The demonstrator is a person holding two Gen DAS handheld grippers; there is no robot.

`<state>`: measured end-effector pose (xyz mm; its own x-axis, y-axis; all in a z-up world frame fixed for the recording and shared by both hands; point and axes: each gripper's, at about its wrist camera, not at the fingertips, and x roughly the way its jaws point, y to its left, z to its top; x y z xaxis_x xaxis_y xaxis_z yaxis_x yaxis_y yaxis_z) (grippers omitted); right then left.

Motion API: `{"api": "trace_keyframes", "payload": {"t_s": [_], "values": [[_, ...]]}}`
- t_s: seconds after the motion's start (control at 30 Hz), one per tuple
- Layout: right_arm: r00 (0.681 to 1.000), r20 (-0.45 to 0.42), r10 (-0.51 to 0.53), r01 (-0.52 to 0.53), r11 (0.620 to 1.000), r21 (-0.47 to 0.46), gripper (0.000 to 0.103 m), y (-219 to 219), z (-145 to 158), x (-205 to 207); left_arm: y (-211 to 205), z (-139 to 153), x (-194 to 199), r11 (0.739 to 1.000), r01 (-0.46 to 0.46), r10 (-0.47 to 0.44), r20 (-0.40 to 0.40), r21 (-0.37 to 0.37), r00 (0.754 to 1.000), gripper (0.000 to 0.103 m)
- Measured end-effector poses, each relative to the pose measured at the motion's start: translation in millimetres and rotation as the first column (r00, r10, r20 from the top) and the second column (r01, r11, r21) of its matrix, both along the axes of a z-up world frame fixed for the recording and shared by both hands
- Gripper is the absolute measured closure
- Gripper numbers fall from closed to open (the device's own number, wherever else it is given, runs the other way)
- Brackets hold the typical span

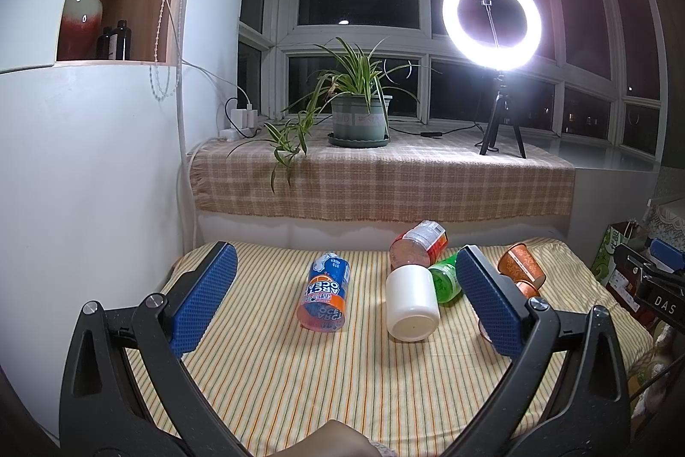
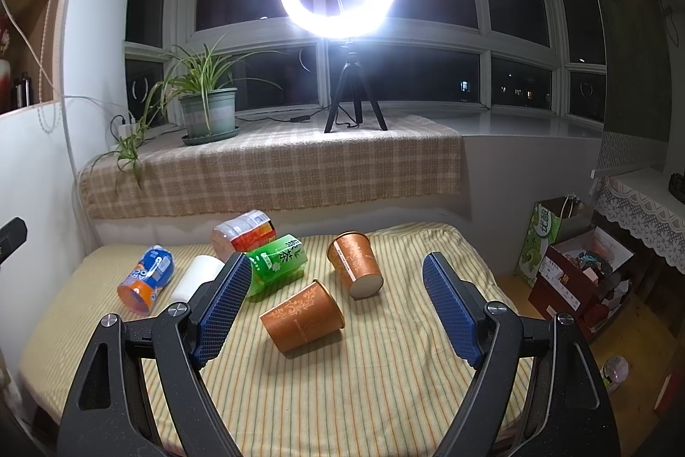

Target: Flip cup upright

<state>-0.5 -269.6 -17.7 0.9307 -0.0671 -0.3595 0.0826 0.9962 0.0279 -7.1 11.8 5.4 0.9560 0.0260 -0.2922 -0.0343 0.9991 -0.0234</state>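
Observation:
Several cups lie on their sides on a striped tablecloth (image 1: 342, 380). A white cup (image 1: 412, 303) and a blue and orange cup (image 1: 324, 292) lie between the fingers of my left gripper (image 1: 344, 277), which is open and empty. In the right wrist view, one orange paper cup (image 2: 302, 315) lies between the fingers of my right gripper (image 2: 340, 281), which is open and empty. A second orange cup (image 2: 355, 264) lies just beyond it. A green cup (image 2: 276, 264) and a red and clear cup (image 2: 244, 234) lie further back left.
A cloth-covered windowsill (image 1: 385, 174) behind the table holds a potted plant (image 1: 359, 114) and a lit ring light on a tripod (image 1: 492, 20). A white wall stands at the left. Boxes and a green bag (image 2: 539, 243) sit on the floor right of the table.

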Motion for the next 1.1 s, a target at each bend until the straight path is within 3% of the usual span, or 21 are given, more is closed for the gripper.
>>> {"api": "trace_keyframes", "payload": {"t_s": [0.9, 1.1], "values": [[1.000, -0.019, 0.000, 0.000, 1.000, -0.005, 0.021, -1, -7, 6, -11, -6, 13, 1.000, 0.009, -0.009, -0.026, -0.003, 1.000, 0.000], [0.999, -0.034, -0.007, 0.007, 1.000, -0.006, 0.021, -4, -14, 12, 3, -10, 26, 0.999, 0.024, -0.026, -0.074, -0.027, 0.997, 0.000]]}}
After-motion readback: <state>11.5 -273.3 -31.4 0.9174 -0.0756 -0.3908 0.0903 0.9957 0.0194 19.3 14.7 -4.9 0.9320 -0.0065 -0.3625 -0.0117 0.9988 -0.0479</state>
